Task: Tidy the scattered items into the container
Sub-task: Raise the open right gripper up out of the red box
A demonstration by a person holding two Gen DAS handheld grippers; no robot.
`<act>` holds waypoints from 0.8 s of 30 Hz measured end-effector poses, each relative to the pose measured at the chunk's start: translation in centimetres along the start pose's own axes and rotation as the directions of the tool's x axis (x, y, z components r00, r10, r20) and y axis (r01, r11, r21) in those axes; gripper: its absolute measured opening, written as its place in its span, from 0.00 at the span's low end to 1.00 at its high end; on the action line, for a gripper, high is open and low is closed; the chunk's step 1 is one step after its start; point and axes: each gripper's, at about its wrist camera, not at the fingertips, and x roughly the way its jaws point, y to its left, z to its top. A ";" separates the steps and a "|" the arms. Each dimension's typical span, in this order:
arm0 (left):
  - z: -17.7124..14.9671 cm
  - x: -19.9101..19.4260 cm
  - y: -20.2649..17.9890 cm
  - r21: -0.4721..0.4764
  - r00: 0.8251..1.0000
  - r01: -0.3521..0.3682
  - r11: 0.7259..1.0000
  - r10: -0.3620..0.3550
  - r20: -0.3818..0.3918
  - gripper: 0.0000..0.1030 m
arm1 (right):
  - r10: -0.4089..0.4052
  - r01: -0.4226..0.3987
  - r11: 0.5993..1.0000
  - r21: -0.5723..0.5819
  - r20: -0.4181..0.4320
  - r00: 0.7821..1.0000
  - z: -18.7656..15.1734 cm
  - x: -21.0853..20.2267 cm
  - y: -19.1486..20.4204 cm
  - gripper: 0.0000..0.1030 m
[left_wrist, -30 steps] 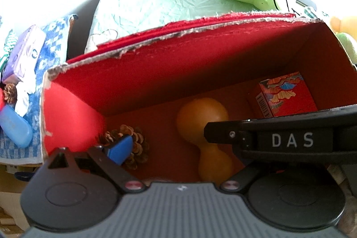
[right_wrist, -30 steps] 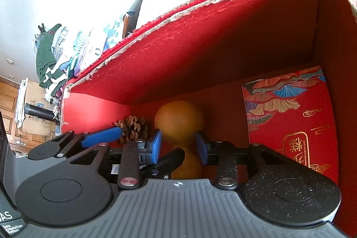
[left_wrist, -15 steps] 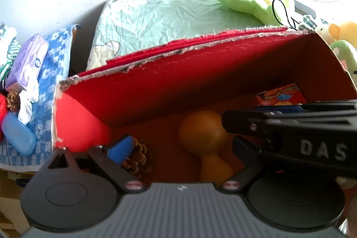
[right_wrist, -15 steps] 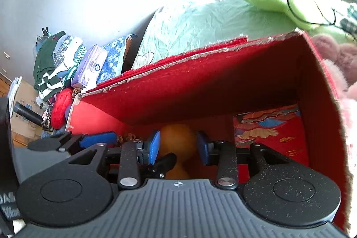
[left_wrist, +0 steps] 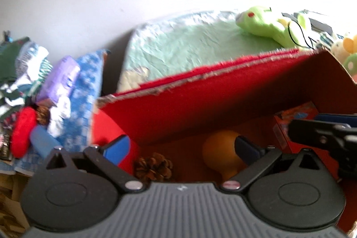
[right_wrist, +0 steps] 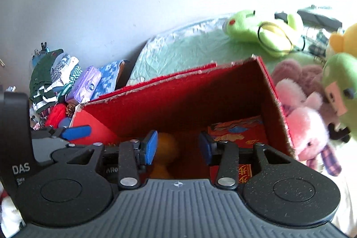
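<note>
Both grippers have lifted out of the red box [right_wrist: 223,90], and more of its frayed rim now shows. Right gripper [right_wrist: 177,146], jaws just widened and holding nothing, hangs over the near edge above the orange gourd [left_wrist: 219,148]. Left gripper [left_wrist: 180,148], jaws spread and empty, sits above the pine cone [left_wrist: 154,166]. Patterned red packet [right_wrist: 239,132] lies against the right wall. Beyond, a green plush [right_wrist: 256,31] rests on the bed.
</note>
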 end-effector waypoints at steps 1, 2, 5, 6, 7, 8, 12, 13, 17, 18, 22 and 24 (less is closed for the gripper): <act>0.0 -0.5 0.2 -0.018 1.000 0.005 1.000 -0.005 0.008 0.98 | -0.008 0.008 1.000 -0.016 0.019 1.000 -0.2 -0.4 0.2 0.43; 0.0 -1.0 0.5 -0.041 1.000 0.026 0.999 -0.026 0.011 0.98 | -0.015 0.016 0.999 -0.032 0.038 0.999 -0.3 -0.9 0.5 0.43; -0.2 -2.4 1.2 -0.086 0.998 0.068 0.994 -0.066 0.025 0.99 | -0.023 0.031 0.997 -0.067 0.109 0.994 -0.5 -2.3 1.1 0.46; -0.3 -2.8 1.2 -0.088 0.998 0.057 0.994 -0.054 0.032 0.99 | -0.027 0.036 0.997 -0.068 0.133 0.991 -0.6 -2.8 1.3 0.50; -0.3 -3.2 1.2 -0.089 0.999 0.043 0.995 -0.039 0.038 0.99 | -0.030 0.040 0.997 -0.063 0.156 0.987 -0.7 -3.2 1.3 0.58; -0.4 -3.6 1.3 -0.091 0.999 0.032 0.995 -0.028 0.044 0.99 | -0.033 0.043 0.998 -0.052 0.176 0.984 -0.7 -3.6 1.3 0.60; -0.6 -5.1 1.3 -0.099 0.997 0.029 0.995 -0.022 0.071 1.00 | -0.039 0.045 0.999 -0.019 0.236 0.971 -1.3 -5.0 1.4 0.63; -0.6 -5.5 1.2 -0.103 0.997 0.030 0.994 -0.022 0.076 1.00 | -0.049 0.056 0.998 -0.018 0.252 0.967 -1.6 -5.3 1.6 0.67; -0.8 -6.3 1.2 -0.125 0.997 0.040 0.991 -0.030 0.076 1.00 | -0.073 0.078 0.997 -0.004 0.303 0.950 -2.7 -5.9 1.4 0.69; -0.8 -6.4 1.2 -0.132 0.997 0.041 0.990 -0.032 0.071 1.00 | -0.072 0.074 0.997 0.003 0.308 0.949 -2.9 -6.0 1.3 0.69; -1.3 -6.8 1.3 -0.153 0.999 0.027 0.988 -0.021 0.046 1.00 | -0.025 0.034 0.999 -0.026 0.290 0.957 -3.3 -6.6 1.1 0.69; -1.7 -7.3 1.6 -0.170 0.998 0.032 0.985 -0.023 0.052 1.00 | 0.007 0.011 0.998 -0.063 0.274 0.962 -3.6 -6.8 1.2 0.69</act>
